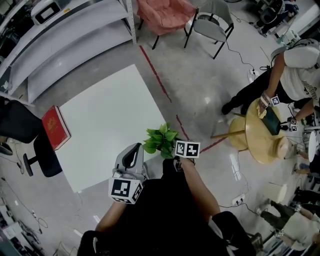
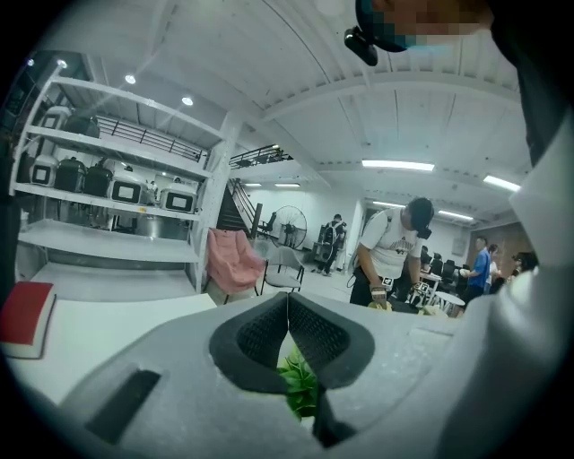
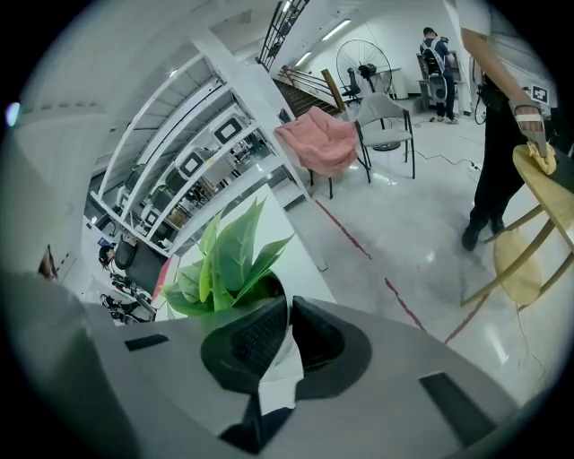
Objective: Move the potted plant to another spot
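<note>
The potted plant [image 1: 161, 139] has broad green leaves and a white pot, and is held just off the near right corner of the white table [image 1: 105, 125]. My right gripper [image 1: 172, 151] is shut on the pot's rim; in the right gripper view the leaves [image 3: 224, 260] rise over the jaws and the white pot wall [image 3: 280, 381] shows pinched between the pads. My left gripper [image 1: 135, 149] hovers just left of the plant, shut with nothing in it. In the left gripper view its tips [image 2: 287, 299] meet, with the leaves [image 2: 301, 385] showing behind them.
A red book [image 1: 56, 127] lies on the table's left edge. White shelving [image 1: 60, 40] stands behind, a black office chair [image 1: 30, 145] at left, a pink chair [image 1: 165, 15] and a grey chair [image 1: 212, 22] beyond. A person [image 1: 295, 75] works at a round wooden table [image 1: 260, 132] to the right.
</note>
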Demonstrator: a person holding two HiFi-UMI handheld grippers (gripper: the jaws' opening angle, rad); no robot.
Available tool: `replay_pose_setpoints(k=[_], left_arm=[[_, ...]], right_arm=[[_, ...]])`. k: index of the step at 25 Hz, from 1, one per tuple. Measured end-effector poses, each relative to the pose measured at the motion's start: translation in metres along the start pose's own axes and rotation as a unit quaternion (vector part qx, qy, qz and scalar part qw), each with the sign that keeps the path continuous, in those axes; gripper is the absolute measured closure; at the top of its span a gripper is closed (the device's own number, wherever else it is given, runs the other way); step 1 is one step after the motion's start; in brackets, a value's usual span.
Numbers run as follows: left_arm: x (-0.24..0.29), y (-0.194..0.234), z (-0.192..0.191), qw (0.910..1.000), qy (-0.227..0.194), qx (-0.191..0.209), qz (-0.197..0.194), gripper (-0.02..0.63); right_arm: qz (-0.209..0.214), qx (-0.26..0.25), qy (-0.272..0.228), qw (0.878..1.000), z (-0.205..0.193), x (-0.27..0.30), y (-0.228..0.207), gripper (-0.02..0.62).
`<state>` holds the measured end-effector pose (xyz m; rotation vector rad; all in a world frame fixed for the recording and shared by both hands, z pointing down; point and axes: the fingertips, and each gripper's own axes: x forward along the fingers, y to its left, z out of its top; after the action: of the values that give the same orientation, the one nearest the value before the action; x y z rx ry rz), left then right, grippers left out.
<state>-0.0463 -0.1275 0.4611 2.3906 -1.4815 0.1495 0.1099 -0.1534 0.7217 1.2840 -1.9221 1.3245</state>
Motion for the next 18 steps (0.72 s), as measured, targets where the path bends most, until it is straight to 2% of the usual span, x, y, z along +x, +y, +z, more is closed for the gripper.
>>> replay_pose_setpoints(k=[10,18], left_arm=[[0.003,0.0,-0.003,1.0,0.002,-0.005,0.004,0.589],[0.006,-0.001,-0.001,1.0,-0.003,-0.006,0.0,0.589]], right_arm=[[0.021,0.009,-0.004,1.0,0.0,0.002,0.003,0.566],[0.016,0.004,-0.027,1.0,0.013,-0.016,0.007,0.541]])
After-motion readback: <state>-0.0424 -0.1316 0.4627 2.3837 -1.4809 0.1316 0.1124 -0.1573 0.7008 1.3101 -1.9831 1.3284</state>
